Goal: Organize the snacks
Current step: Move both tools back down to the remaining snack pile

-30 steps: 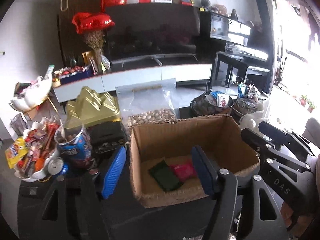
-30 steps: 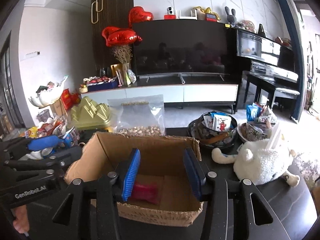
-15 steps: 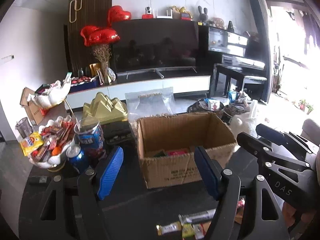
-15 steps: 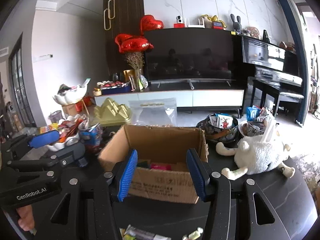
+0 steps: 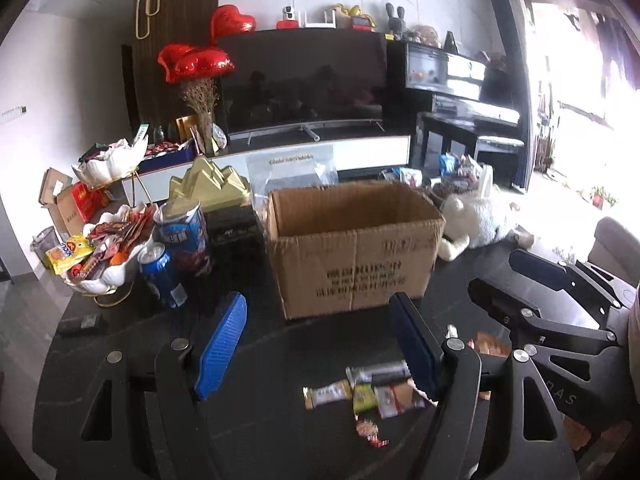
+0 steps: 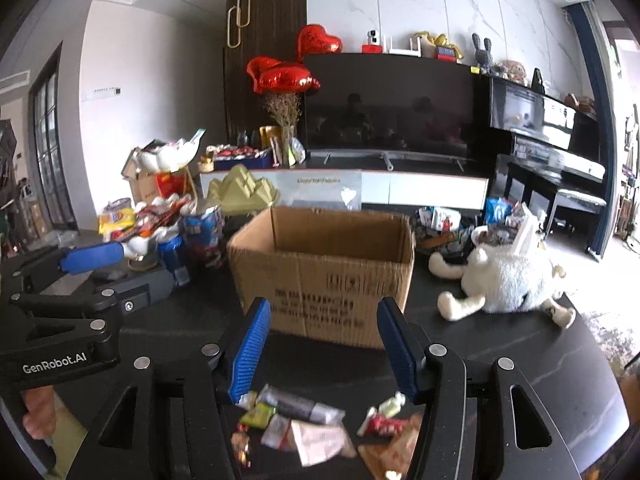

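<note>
An open cardboard box (image 5: 352, 248) stands on the dark table; it also shows in the right wrist view (image 6: 324, 276). Its inside is hidden from here. Several small wrapped snacks (image 5: 360, 394) lie on the table in front of it, near my left gripper's right finger; they also show in the right wrist view (image 6: 304, 420). My left gripper (image 5: 316, 348) is open and empty above the table. My right gripper (image 6: 324, 350) is open and empty above the snack pile.
A white bowl of snacks (image 5: 100, 252), a blue can (image 5: 162, 276) and a blue snack bag (image 5: 186, 236) stand left of the box. A white plush toy (image 6: 504, 280) lies to its right. Baskets of snacks (image 6: 444, 224) sit behind.
Both grippers have drawn back and down from over the box. The box interior with its green and red packets has gone out of sight, and the loose snacks in front came into view.
</note>
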{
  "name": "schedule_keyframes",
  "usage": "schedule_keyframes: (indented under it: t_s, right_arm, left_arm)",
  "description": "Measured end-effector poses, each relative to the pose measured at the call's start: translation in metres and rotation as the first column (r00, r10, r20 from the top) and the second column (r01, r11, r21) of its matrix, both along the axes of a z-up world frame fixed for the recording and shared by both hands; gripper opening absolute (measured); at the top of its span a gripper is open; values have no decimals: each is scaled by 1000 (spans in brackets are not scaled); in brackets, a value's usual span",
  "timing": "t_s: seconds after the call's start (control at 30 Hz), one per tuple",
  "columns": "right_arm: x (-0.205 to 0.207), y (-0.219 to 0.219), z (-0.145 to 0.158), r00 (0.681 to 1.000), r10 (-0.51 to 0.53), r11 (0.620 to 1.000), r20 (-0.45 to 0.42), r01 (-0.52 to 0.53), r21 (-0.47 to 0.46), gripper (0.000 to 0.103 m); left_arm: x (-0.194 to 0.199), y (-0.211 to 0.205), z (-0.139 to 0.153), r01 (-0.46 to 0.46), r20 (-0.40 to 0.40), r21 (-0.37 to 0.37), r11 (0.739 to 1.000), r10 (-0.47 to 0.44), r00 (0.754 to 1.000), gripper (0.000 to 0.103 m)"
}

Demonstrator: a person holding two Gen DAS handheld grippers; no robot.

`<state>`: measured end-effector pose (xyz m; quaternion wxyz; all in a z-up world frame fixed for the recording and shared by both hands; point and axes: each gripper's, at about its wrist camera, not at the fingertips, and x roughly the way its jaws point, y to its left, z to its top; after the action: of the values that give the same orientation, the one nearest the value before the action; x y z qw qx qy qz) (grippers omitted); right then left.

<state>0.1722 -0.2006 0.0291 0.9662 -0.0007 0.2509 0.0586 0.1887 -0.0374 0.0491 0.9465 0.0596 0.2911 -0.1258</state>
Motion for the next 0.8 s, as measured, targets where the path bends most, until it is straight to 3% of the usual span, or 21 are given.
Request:
schedule_keyframes:
  t_s: [0.37,0.8]
  right_arm:
    - [-17,3,-41,991,37,999,-125,-37,3,57]
    - [-17,7,-95,954,63,998,-292,-59,20,57]
  left_arm:
    - [-17,2,-55,21,-153,-4,1000,-22,988,73]
    - [-19,-2,-100,53,-267,-13,999,-55,962,73]
